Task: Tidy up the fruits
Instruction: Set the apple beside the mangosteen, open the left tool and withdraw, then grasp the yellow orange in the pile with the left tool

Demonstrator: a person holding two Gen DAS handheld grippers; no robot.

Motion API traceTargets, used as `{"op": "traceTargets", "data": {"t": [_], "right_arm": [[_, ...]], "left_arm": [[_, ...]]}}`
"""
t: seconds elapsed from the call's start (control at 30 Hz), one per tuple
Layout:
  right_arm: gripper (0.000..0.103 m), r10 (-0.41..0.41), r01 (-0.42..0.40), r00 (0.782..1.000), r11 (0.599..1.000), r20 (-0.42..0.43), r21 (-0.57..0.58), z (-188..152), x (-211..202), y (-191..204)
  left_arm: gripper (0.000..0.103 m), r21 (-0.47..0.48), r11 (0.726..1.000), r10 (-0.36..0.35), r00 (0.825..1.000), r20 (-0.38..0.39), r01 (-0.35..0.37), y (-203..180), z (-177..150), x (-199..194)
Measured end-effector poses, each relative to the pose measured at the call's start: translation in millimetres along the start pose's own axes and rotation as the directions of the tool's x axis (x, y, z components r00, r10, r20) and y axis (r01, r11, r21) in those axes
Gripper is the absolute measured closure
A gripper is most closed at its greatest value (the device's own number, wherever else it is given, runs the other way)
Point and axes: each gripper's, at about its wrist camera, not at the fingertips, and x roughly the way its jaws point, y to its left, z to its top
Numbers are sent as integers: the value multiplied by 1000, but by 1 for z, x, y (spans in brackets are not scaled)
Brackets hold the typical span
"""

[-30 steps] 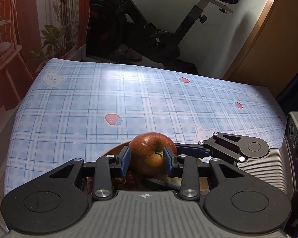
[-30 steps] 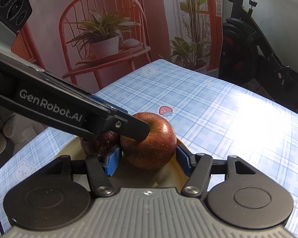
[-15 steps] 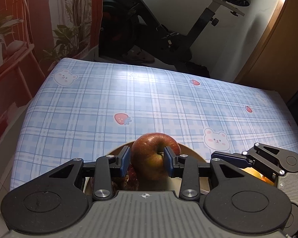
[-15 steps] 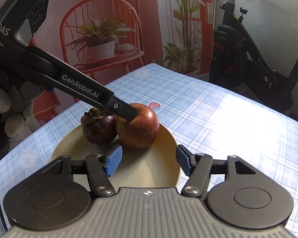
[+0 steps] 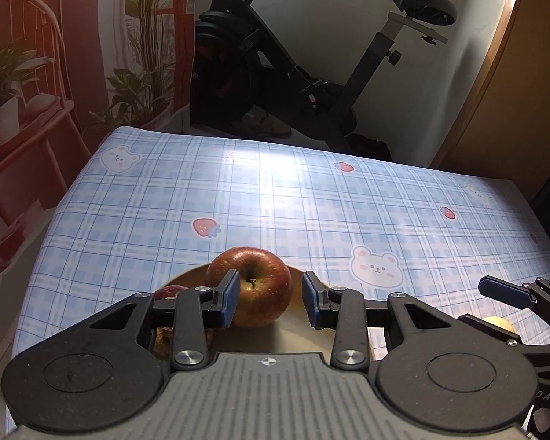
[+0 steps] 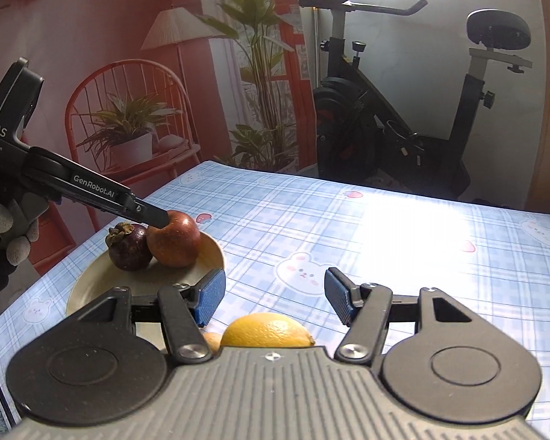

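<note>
A red apple (image 5: 253,286) rests on a beige plate (image 6: 209,253), touching a dark mangosteen (image 6: 130,251). My left gripper (image 5: 270,297) hovers just above the apple and is open. Its left pad overlaps the fruit, while its right pad stands clear with a gap. From the right wrist view, one left finger (image 6: 128,203) ends at the top of the apple (image 6: 174,240). My right gripper (image 6: 275,293) is open with nothing between its pads, above a yellow citrus fruit (image 6: 269,330) on the cloth. In the left wrist view, the right gripper (image 5: 484,304) appears at the far right.
The blue plaid tablecloth (image 5: 311,201) covers the table. An exercise bike (image 5: 275,73) stands beyond the far edge, and a red chair with a potted plant (image 6: 128,139) is off the left side. A gloved hand (image 6: 14,234) holds the left tool.
My right gripper has pulled back from the plate and swung right, and the yellow fruit now shows beneath it. My left gripper has drawn back a little, leaving the apple left of centre.
</note>
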Motion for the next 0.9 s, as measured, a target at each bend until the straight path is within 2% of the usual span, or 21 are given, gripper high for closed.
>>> {"op": "traceTargets", "data": {"t": [0.4, 0.57, 0.7, 0.9], "right_arm": [[40, -65, 63, 998, 995, 17, 84, -28, -36, -39], [40, -82, 80, 996, 992, 26, 99, -40, -51, -48], [40, -81, 78, 996, 993, 38, 90, -54, -66, -51], [40, -84, 81, 996, 991, 20, 102, -73, -71, -60]], "left_arm": [[64, 115, 988, -102, 995, 2, 101, -82, -17, -7], [64, 157, 979, -130, 991, 2, 128, -106, -29, -6], [64, 148, 976, -162, 987, -13, 162, -121, -45, -6], [64, 186, 967, -172, 985, -27, 174, -143, -56, -4]]}}
